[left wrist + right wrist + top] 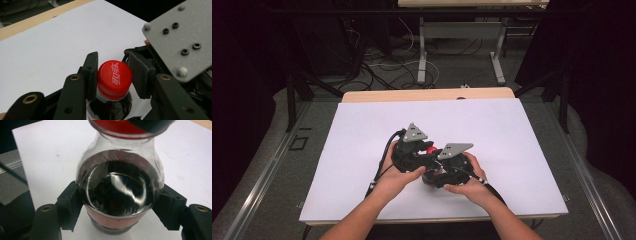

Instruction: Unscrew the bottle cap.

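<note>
Currently we've got the right gripper [120, 220] clamped on the bottle [120, 195] body at centre frame, left gripper [113, 75] pinching its red cap [114, 79]; smooth, liquid-heavy, so grip at the label band.

A lab: dark curtains [242, 75], loose cables [382, 65] on the floor, and a white-covered test table [362, 125].

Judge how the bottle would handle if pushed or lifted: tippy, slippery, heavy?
The bottle probably feels fairly heavy for its size, since dark liquid fills most of it. Its smooth, glossy rounded wall looks slippery, though the right claw clamps it at the label. The narrow neck under the red cap suggests it could tip if pushed high.
</note>
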Motion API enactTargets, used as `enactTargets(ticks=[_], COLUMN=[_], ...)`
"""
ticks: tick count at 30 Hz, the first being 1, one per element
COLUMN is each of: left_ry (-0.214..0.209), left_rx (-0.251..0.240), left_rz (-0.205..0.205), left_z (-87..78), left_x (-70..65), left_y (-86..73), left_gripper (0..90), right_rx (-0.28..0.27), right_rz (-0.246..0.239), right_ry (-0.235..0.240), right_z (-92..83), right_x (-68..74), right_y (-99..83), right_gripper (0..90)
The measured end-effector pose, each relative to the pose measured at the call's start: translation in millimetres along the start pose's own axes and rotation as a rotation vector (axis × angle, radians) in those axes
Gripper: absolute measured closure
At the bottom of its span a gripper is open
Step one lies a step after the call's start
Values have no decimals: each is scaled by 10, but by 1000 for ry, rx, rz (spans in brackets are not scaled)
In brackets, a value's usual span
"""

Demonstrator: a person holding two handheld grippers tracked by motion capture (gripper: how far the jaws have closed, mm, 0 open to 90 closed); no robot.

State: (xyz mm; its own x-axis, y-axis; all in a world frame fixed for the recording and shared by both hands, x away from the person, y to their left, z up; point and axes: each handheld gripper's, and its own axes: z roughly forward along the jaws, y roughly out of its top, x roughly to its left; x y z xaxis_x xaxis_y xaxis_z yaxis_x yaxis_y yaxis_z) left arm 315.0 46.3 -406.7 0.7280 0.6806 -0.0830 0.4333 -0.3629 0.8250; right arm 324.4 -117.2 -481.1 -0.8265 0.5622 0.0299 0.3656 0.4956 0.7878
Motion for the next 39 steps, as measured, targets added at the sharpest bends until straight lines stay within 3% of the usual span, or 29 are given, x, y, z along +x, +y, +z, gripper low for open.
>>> enactTargets(ticks=[3,11,13,15,20,29,33,36,39], left_ry=[-8,-167,-225,-282,-333,-415,-410,-363,-291], left_rx=[7,28,39,84,100,101,103,90,75], left_rz=[6,40,47,78,147,158,153,144,117], left_z=[4,-101,-127,-149,-150,-84,-82,-83,-78], left_x=[-3,211,266,320,373,400,395,366,295], left_y=[14,57,64,75,90,65,52,44,38], left_gripper=[606,454,456,456,485,586,606,609,611], right_rx=[11,-13,-13,-9,-19,-16,-1,1,-6], right_rz=[5,-15,-23,-26,-48,-74,-76,-71,-55], right_ry=[0,47,62,83,103,141,142,127,98], right_z=[-11,-39,-42,-48,-32,-35,-30,-23,-12], right_x=[-10,-45,-36,-27,5,37,44,39,31], right_y=[-2,-5,-2,2,4,2,-2,-1,-2], right_gripper=[304,304,304,304,304,304,304,304,304])
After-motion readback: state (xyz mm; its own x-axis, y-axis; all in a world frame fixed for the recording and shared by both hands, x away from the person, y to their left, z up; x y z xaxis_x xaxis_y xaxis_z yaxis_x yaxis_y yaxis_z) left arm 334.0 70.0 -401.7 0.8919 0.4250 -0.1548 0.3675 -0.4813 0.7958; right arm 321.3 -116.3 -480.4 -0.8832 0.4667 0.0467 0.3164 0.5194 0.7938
